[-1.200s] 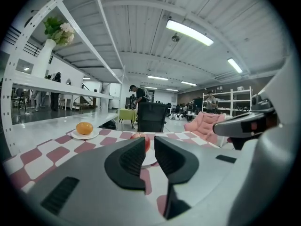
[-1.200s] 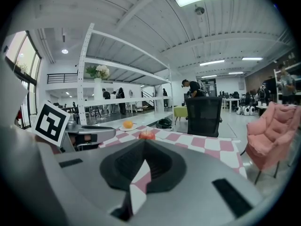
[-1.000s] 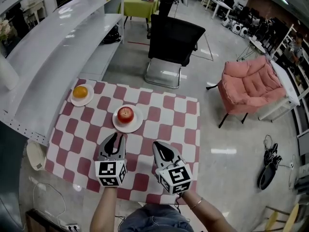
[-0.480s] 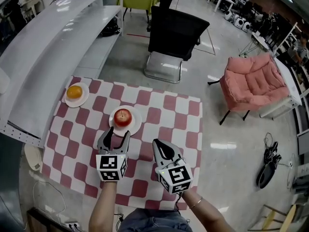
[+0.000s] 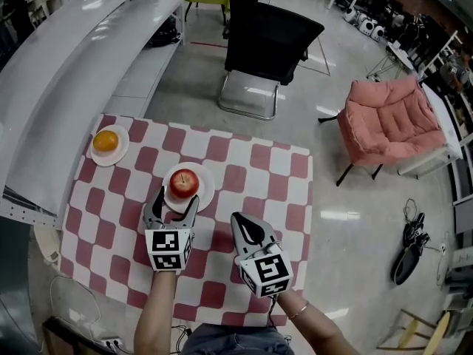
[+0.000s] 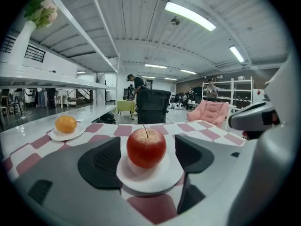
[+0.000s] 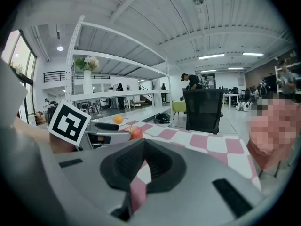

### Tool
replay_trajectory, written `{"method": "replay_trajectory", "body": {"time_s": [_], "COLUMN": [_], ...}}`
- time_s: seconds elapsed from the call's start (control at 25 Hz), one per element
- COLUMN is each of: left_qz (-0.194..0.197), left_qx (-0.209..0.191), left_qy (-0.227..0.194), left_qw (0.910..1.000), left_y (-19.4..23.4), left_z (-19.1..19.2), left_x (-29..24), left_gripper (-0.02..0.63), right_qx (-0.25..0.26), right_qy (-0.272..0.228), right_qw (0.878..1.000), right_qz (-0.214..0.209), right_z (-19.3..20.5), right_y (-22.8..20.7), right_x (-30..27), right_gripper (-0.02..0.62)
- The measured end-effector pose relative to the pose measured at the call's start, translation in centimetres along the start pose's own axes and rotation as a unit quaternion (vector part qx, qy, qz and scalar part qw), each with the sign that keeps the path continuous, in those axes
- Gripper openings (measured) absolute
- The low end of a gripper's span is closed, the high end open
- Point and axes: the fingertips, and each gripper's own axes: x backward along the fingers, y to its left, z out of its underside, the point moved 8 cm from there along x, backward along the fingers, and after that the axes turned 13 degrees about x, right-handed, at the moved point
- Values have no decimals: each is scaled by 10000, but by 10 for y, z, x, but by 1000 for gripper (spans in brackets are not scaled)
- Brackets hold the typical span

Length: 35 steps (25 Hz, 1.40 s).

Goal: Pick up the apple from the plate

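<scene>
A red apple (image 5: 185, 183) stands on a white plate (image 5: 202, 197) near the middle of the red-and-white checked table (image 5: 251, 180). My left gripper (image 5: 174, 200) is at the plate's near edge, its jaws opening. In the left gripper view the apple (image 6: 146, 147) sits between the two fingertips, and neither pad (image 6: 101, 161) touches it. My right gripper (image 5: 244, 226) hovers over the cloth to the right of the plate, shut and empty. In the right gripper view the right gripper (image 7: 143, 147) has its pads together, and the apple (image 7: 135, 133) shows far left.
An orange (image 5: 106, 140) lies on a second small plate (image 5: 117, 152) at the table's far left corner. A long white shelf (image 5: 66, 72) runs along the left. A black chair (image 5: 270, 43) stands beyond the table, and a pink armchair (image 5: 384, 124) sits at the right.
Both grippers have moved forward and down toward the plate. The left jaws have gone from nearly shut to wide open and now flank the apple.
</scene>
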Motion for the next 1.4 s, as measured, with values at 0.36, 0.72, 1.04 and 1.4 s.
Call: {"method": "replay_trajectory", "body": {"time_s": [0.36, 0.72, 1.04, 1.4], "left_qz": [0, 19, 141, 121], "left_qx": [-172, -235, -155, -277], "left_qy": [175, 352, 385, 472], "left_qw": [9997, 9991, 9990, 9984], "left_y": [4, 6, 5, 7], "left_z": [2, -1, 0, 2], "left_x": [-27, -49, -59, -64], "left_gripper": [382, 407, 407, 405], "right_qx": [-108, -160, -266, -268], "right_qy": [147, 271, 338, 373], "right_qw": [9998, 9995, 9991, 9989], "right_qz": [-11, -19, -16, -57], "right_z": [11, 20, 25, 30], "right_y": [-8, -13, -15, -17], "right_x": [-14, -23, -26, -30], "right_gripper": [9, 9, 9, 9]}}
